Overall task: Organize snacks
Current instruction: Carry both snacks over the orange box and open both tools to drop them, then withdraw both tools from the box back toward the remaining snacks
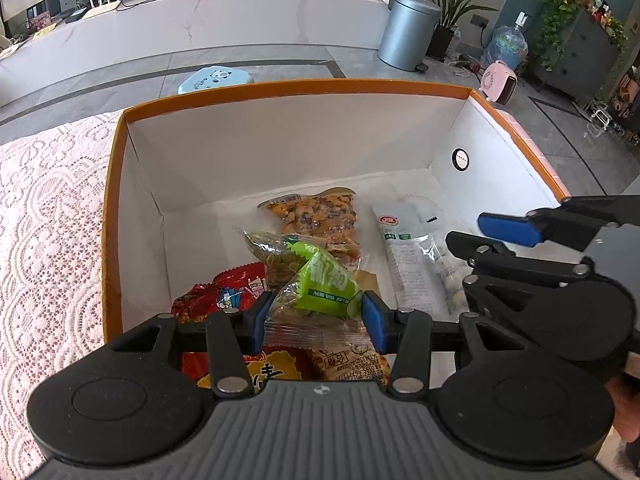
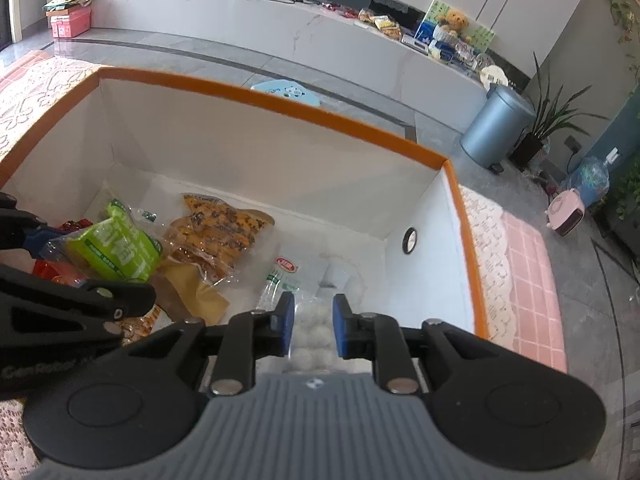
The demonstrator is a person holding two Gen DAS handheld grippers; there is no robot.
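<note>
Orange-rimmed, the white box [image 1: 120,168] filled both views. At lower centre of the left wrist view, the left gripper [image 1: 314,316] was clamped on a green snack packet [image 1: 324,280] over red packets [image 1: 224,292]. Only the right wrist view showed the right gripper [image 2: 313,325] with pads slightly apart, straddling a clear bag of white balls [image 2: 312,330] on the box floor.

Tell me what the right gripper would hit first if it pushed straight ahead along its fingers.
Most likely the clear packet of white round snacks already between the right gripper pads, then the box's white floor; depth is uncertain.
</note>
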